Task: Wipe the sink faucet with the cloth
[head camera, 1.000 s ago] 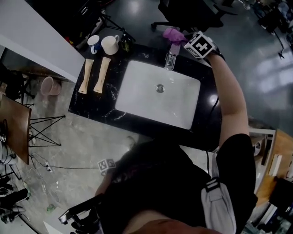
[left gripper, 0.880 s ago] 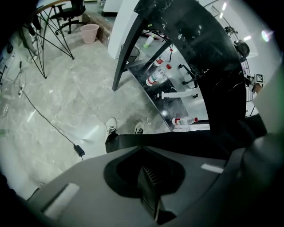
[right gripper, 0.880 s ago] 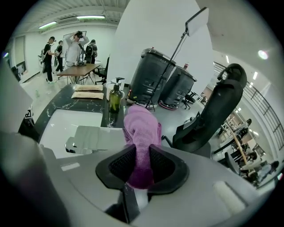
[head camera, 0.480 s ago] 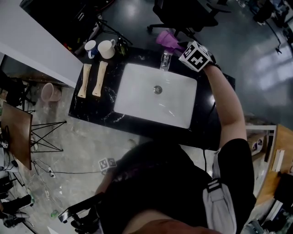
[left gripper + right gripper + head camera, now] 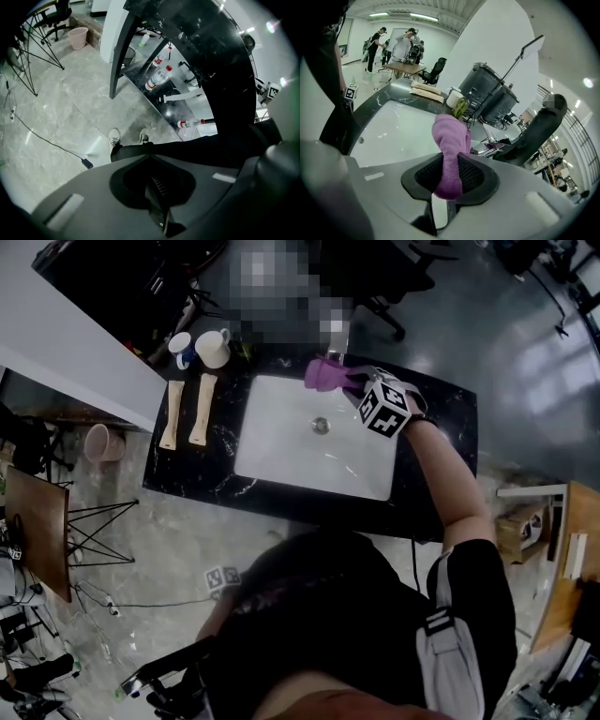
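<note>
The right hand-held gripper (image 5: 450, 177) has its ribbed black pads pressed onto a purple terry cloth (image 5: 452, 152). The jaws stand partly apart, only as wide as the bunched fabric between them. The cloth rises out of the grip in a fat, fuzzy fold that flops slightly at the top.

In the head view the cloth sits at the back rim of the white rectangular glazed sink (image 5: 281, 442), where the faucet stands. In the right gripper view a chrome piece, probably the faucet (image 5: 488, 147), shows just beside the cloth. Whether the two touch cannot be told.

The cloth looks light, soft and limp, so it should mould around the metal. A grip low on the bunch, as here, leaves a free pad of fabric for rubbing. The faucet is hard, smooth and likely slippery, so the cloth would slide over it easily.

The sink is set in a glossy black veined stone desk (image 5: 441, 427).

The left hand-held gripper (image 5: 157, 191) hangs low with its jaws closed on nothing.
</note>
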Demonstrator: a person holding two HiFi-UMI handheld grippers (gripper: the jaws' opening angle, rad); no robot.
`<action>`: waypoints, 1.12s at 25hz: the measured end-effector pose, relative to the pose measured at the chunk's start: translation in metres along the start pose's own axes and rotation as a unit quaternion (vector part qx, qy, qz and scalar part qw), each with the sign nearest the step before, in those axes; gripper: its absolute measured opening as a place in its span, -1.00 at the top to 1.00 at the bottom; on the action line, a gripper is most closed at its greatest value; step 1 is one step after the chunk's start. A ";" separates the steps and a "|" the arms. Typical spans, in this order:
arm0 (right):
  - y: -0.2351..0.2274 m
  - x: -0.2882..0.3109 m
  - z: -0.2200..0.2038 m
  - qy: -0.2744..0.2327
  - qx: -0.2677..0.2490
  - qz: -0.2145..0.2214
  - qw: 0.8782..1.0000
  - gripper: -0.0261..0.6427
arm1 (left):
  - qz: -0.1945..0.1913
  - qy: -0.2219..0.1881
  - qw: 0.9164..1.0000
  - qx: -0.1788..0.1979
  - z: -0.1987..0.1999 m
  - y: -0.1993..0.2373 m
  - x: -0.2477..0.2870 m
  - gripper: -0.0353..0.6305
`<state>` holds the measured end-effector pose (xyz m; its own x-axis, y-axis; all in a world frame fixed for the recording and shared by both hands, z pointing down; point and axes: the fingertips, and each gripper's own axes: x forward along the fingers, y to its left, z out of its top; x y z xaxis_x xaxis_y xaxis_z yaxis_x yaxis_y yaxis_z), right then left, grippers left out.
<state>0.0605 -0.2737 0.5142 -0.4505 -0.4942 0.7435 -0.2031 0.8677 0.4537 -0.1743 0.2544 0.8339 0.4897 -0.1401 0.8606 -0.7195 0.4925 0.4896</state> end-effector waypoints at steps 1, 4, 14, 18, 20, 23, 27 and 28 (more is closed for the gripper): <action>-0.005 0.006 0.000 0.001 0.003 -0.002 1.000 0.62 | 0.001 0.001 1.000 0.002 -0.001 -0.002 -0.001 0.92; -0.029 0.016 -0.004 0.006 0.018 -0.017 1.000 0.62 | 0.004 -0.004 1.000 0.001 -0.001 -0.003 -0.002 0.92; -0.081 0.046 -0.018 0.029 0.043 -0.053 0.997 0.62 | 0.009 -0.007 1.000 -0.025 -0.003 -0.003 0.001 0.92; -0.073 0.044 -0.019 0.026 0.070 -0.057 0.996 0.63 | 0.008 -0.005 1.000 -0.012 0.002 -0.004 0.003 0.92; -0.060 0.038 -0.020 0.021 0.076 -0.054 0.995 0.63 | 0.008 0.001 1.000 -0.003 0.003 -0.005 0.002 0.92; -0.028 0.021 -0.019 0.011 0.062 -0.046 0.997 0.63 | 0.006 0.006 1.000 0.005 0.004 -0.006 0.000 0.92; 0.026 0.006 -0.022 -0.001 0.035 -0.016 0.999 0.63 | 0.001 0.004 1.000 0.010 0.006 -0.001 -0.001 0.92; 0.039 0.008 -0.025 0.004 0.022 -0.005 1.000 0.63 | -0.001 0.005 1.000 0.010 0.006 -0.002 -0.001 0.92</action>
<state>0.0711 -0.2447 0.5503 -0.4417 -0.5025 0.7432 -0.2459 0.8645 0.4383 -0.1766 0.2491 0.8327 0.4955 -0.1317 0.8585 -0.7283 0.4757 0.4933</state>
